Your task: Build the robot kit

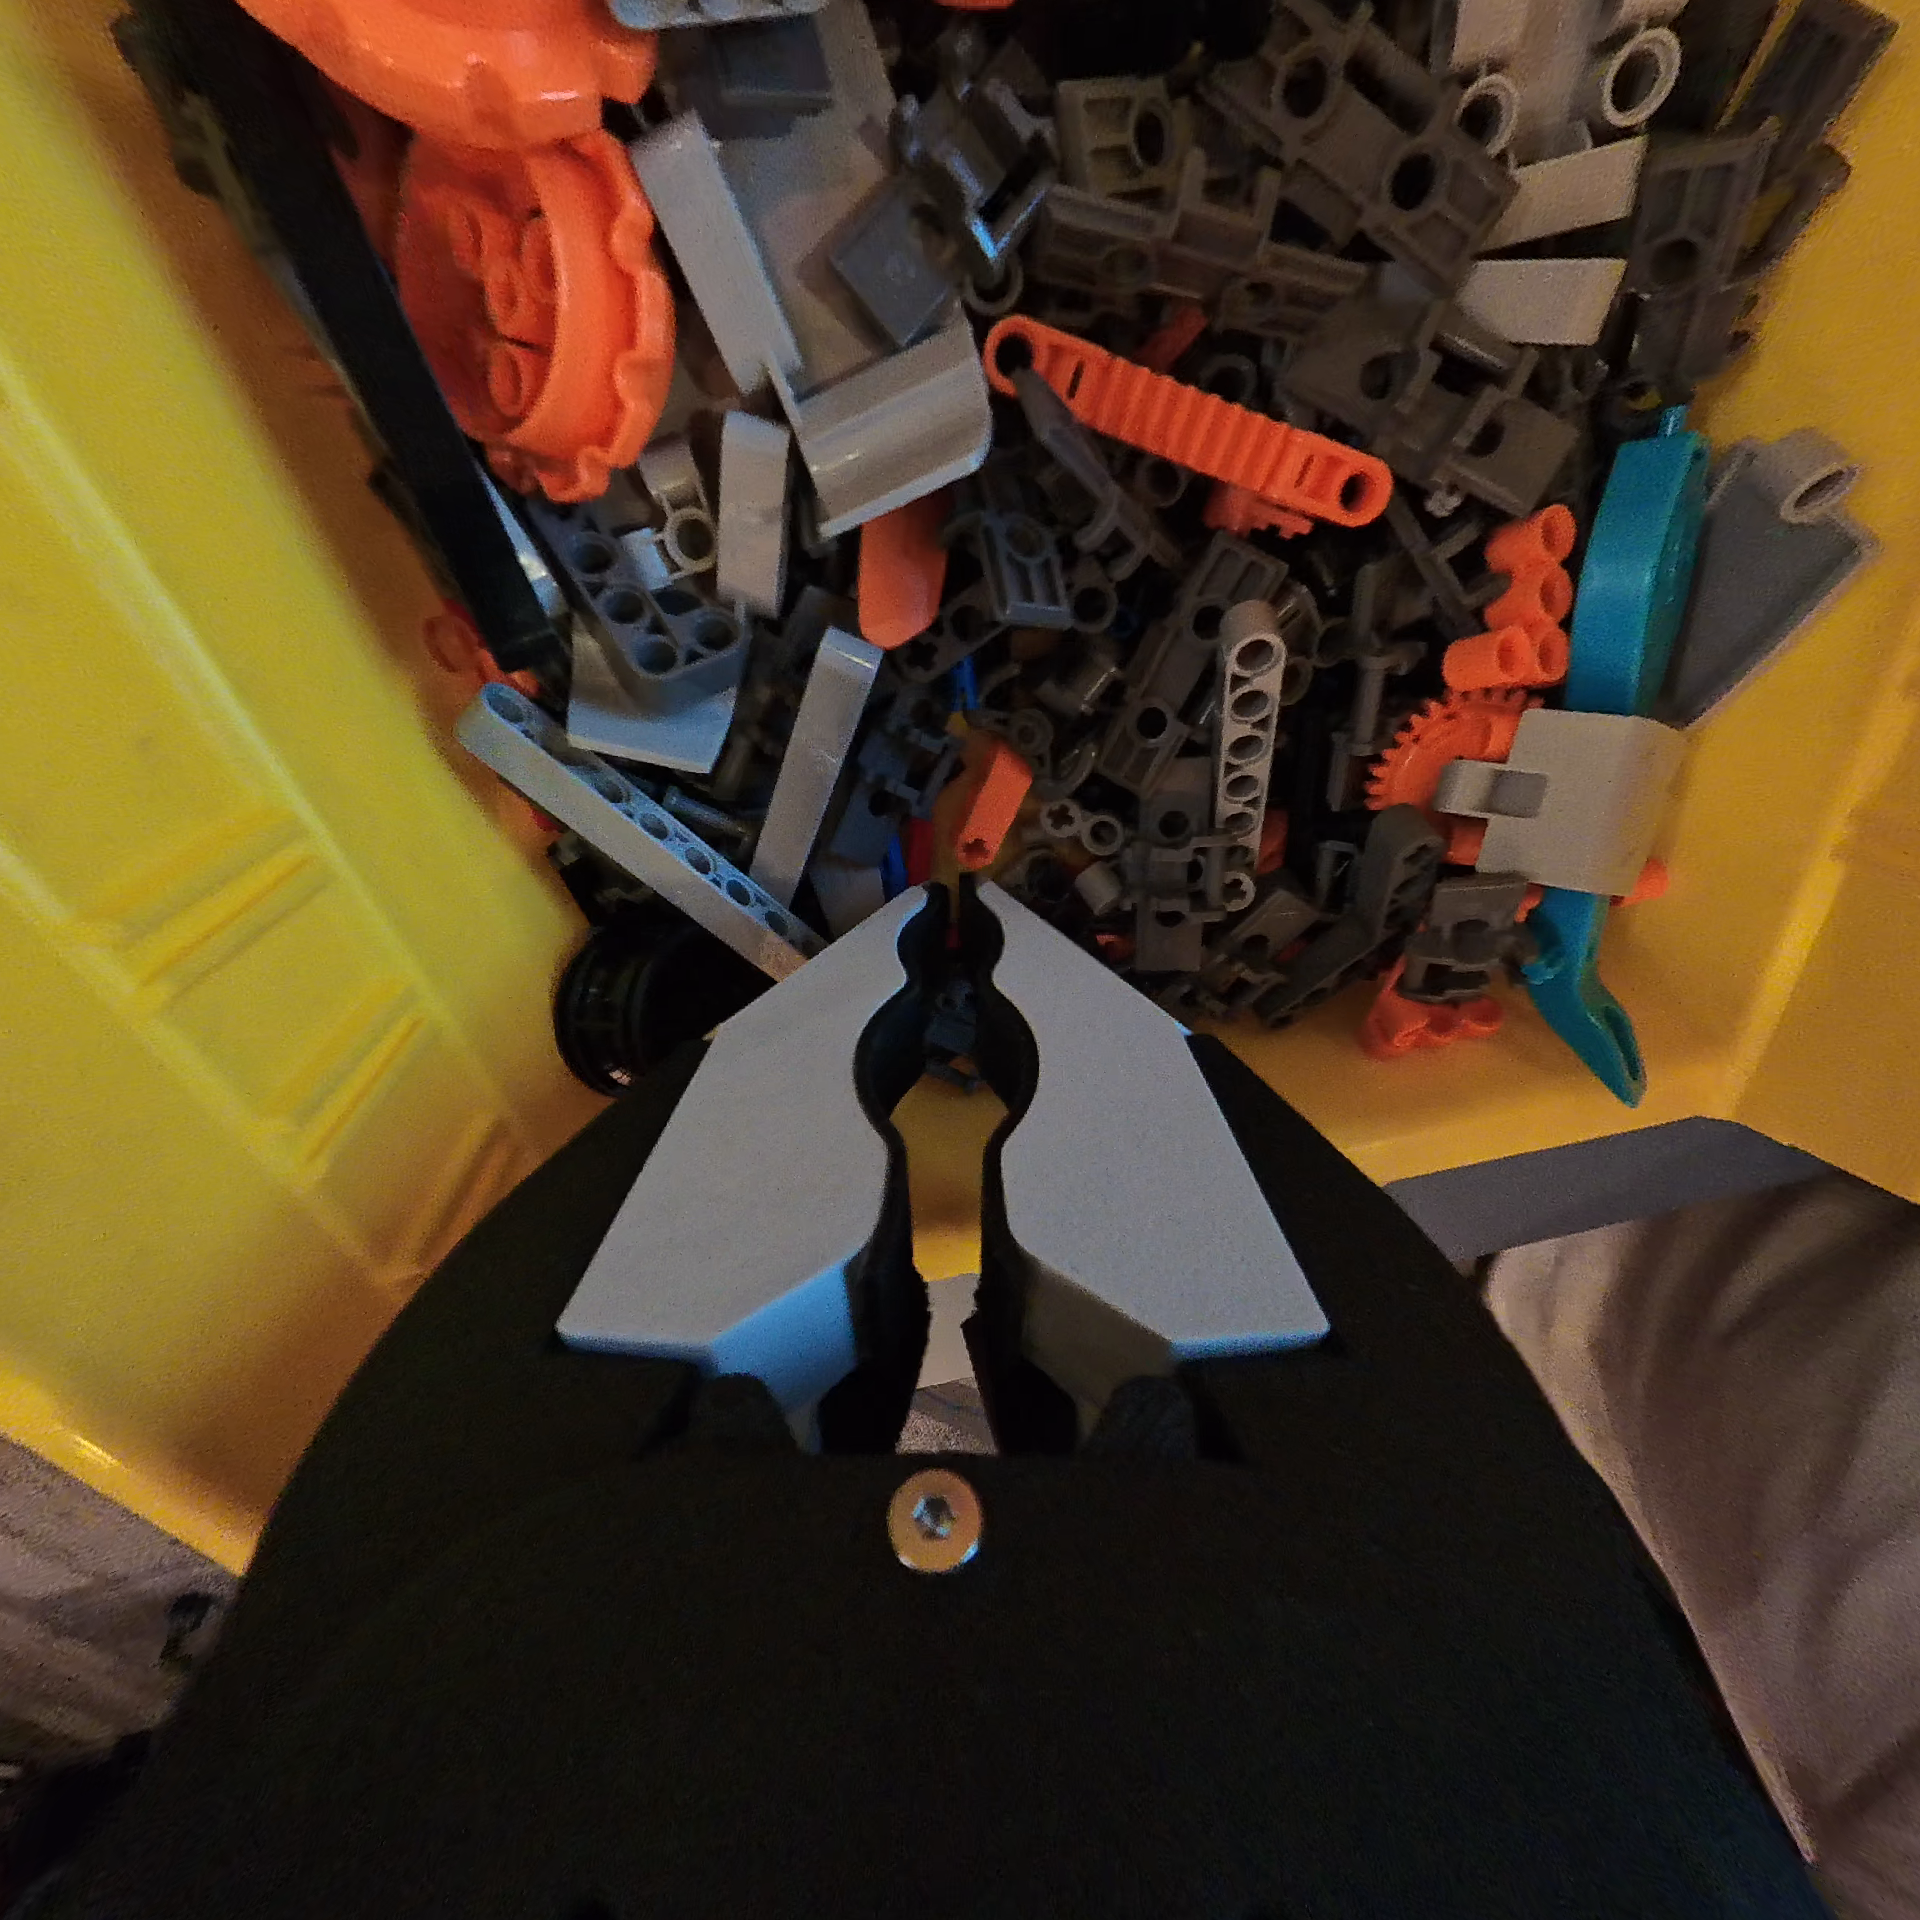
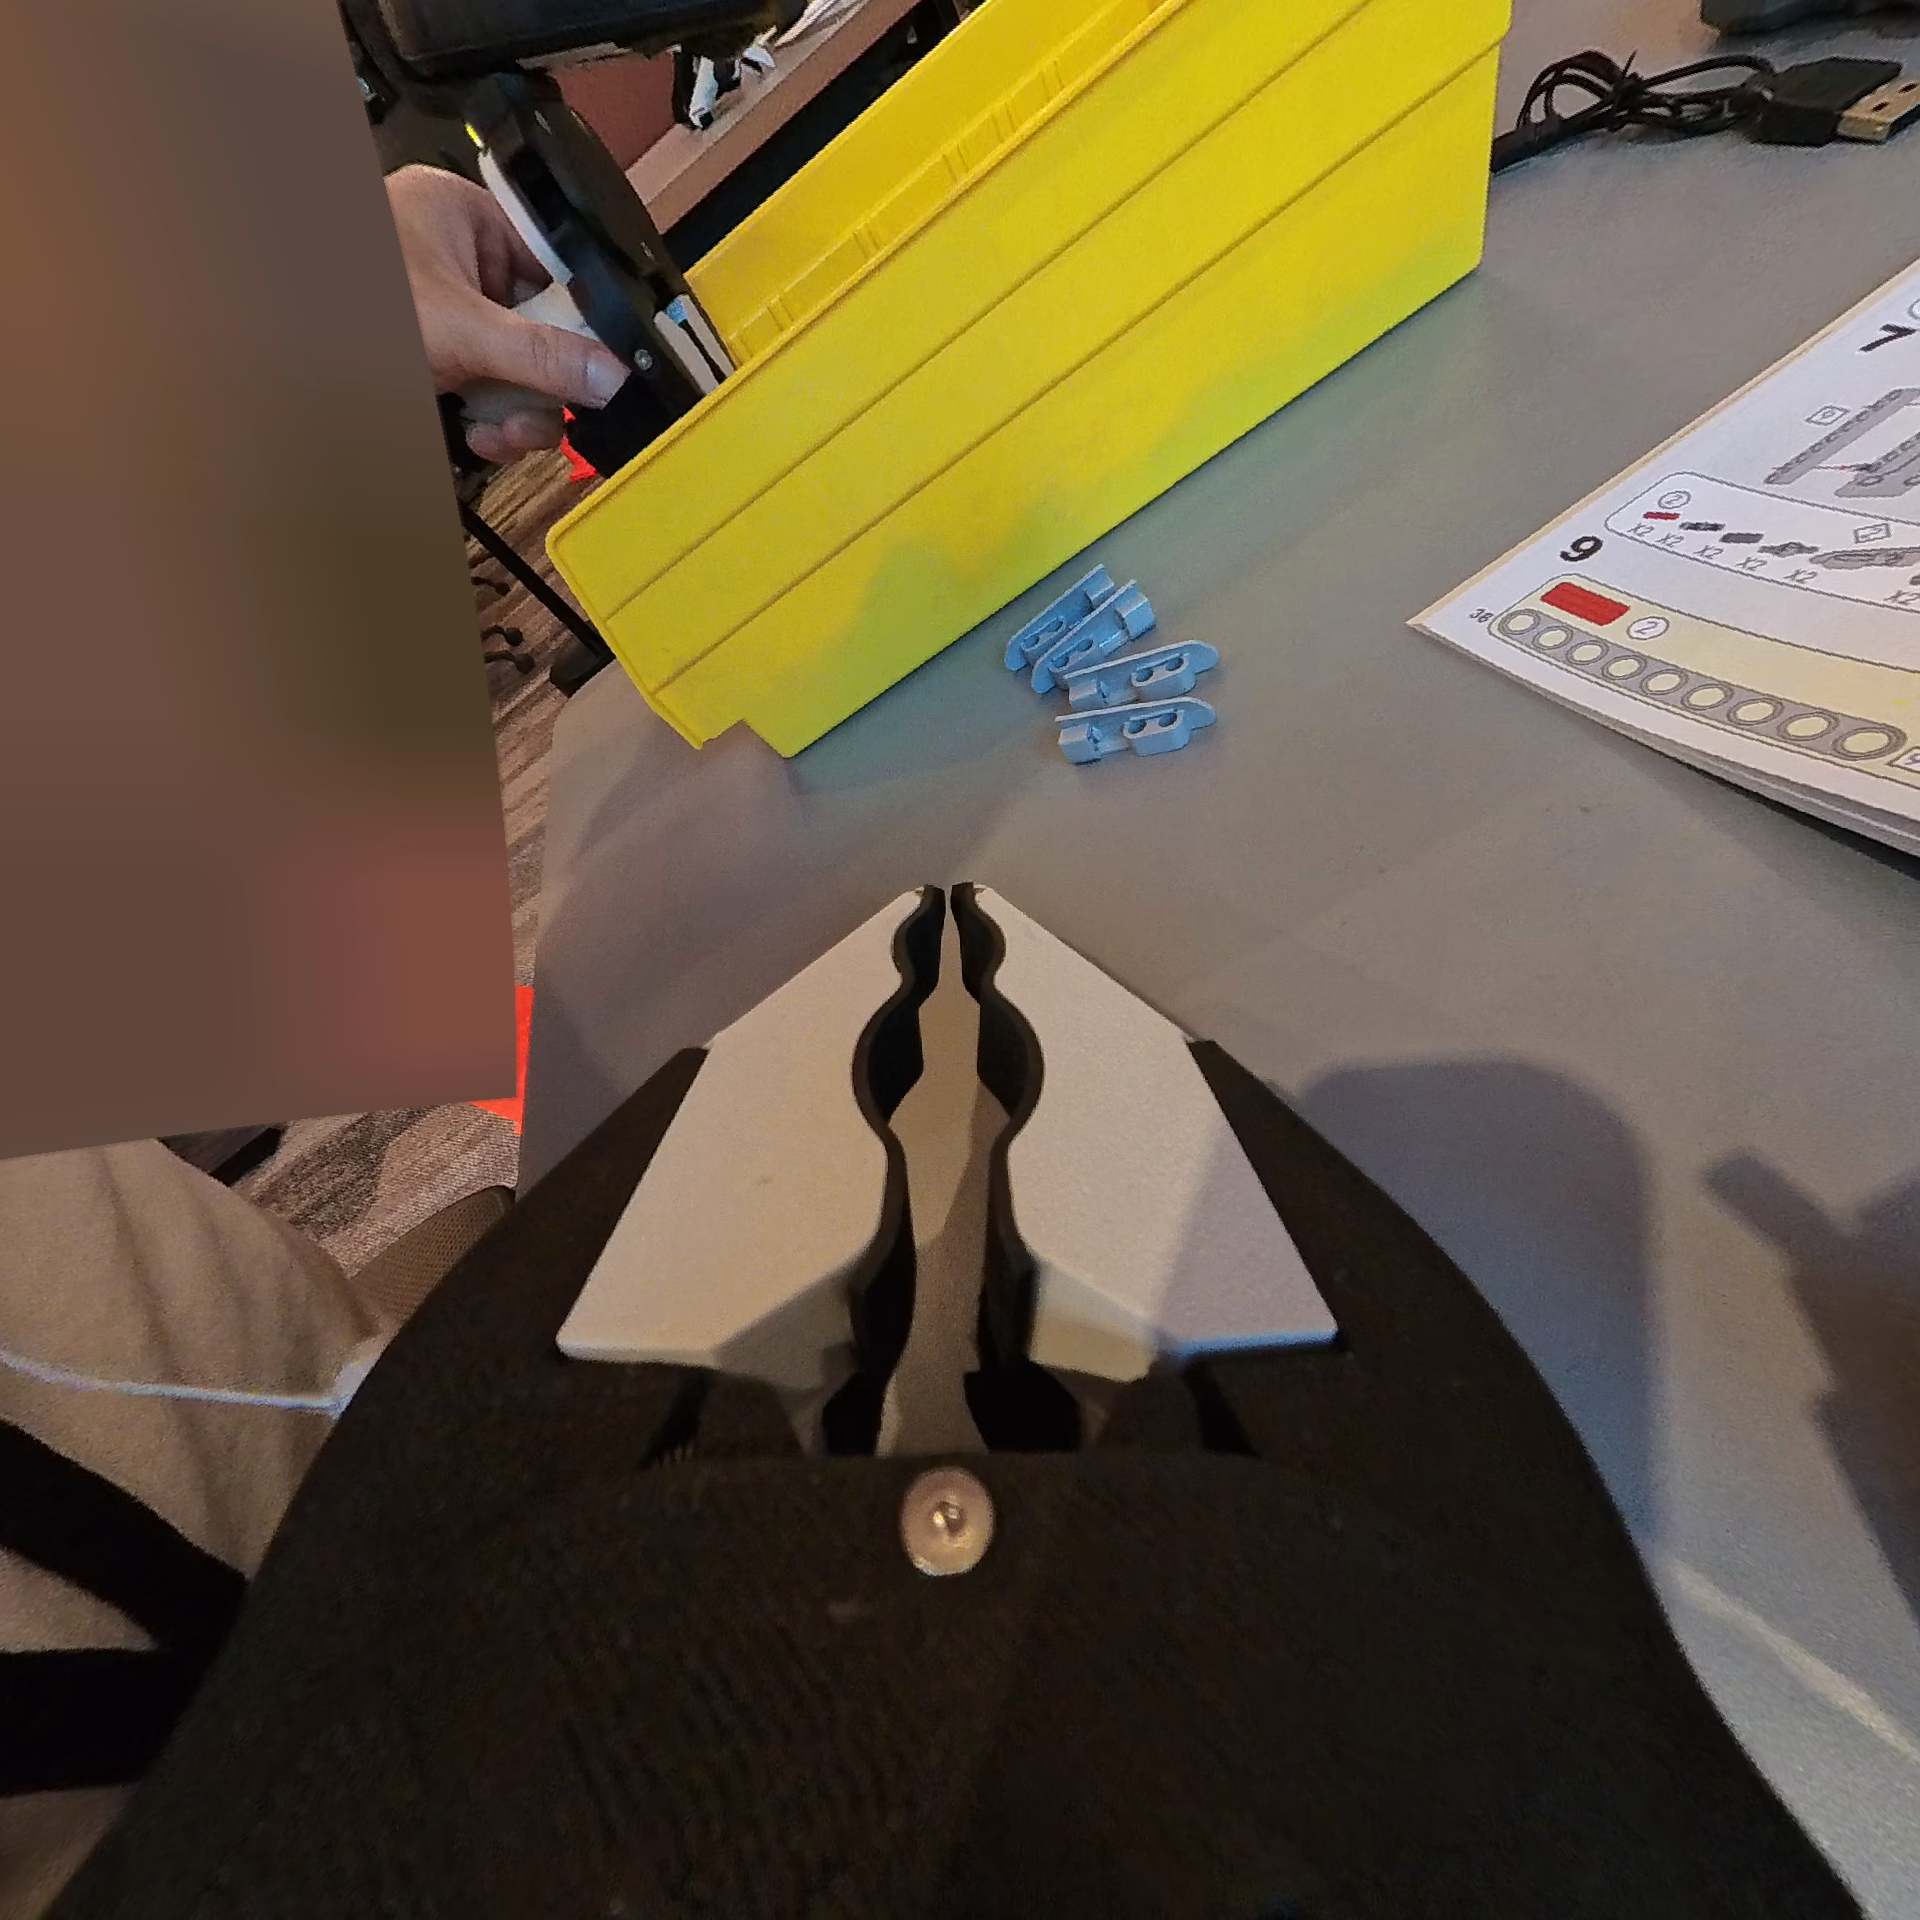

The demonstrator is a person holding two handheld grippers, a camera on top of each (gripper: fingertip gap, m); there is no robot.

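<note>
My left gripper (image 1: 951, 896) is inside a yellow bin (image 1: 208, 727), its tips over a heap of grey, dark grey and orange building parts. Its jaws are shut to a thin slit. A small orange connector (image 1: 992, 805) lies just beyond the tips, and a small dark part (image 1: 951, 1013) shows through the gap behind them. I cannot tell whether anything is pinched. My right gripper (image 2: 951, 891) is shut and empty, low over a grey table (image 2: 1403, 935). Several small blue-grey parts (image 2: 1112, 665) lie ahead of it, beside the yellow bin (image 2: 1039, 364).
In the bin lie an orange toothed beam (image 1: 1184, 426), orange wheels (image 1: 530, 312), a teal piece (image 1: 1631, 582), a long grey holed beam (image 1: 634, 800) and a black tyre (image 1: 623, 997). An instruction booklet (image 2: 1714, 582) lies at the right, a cable (image 2: 1766, 104) behind it. A hand (image 2: 520, 332) holds the other gripper at the bin. The left gripper's tips are roughly 25 cm from the right gripper's. From my left tips it is roughly 10 cm to the teal piece (image 1: 1631, 582); from my right, 20 cm.
</note>
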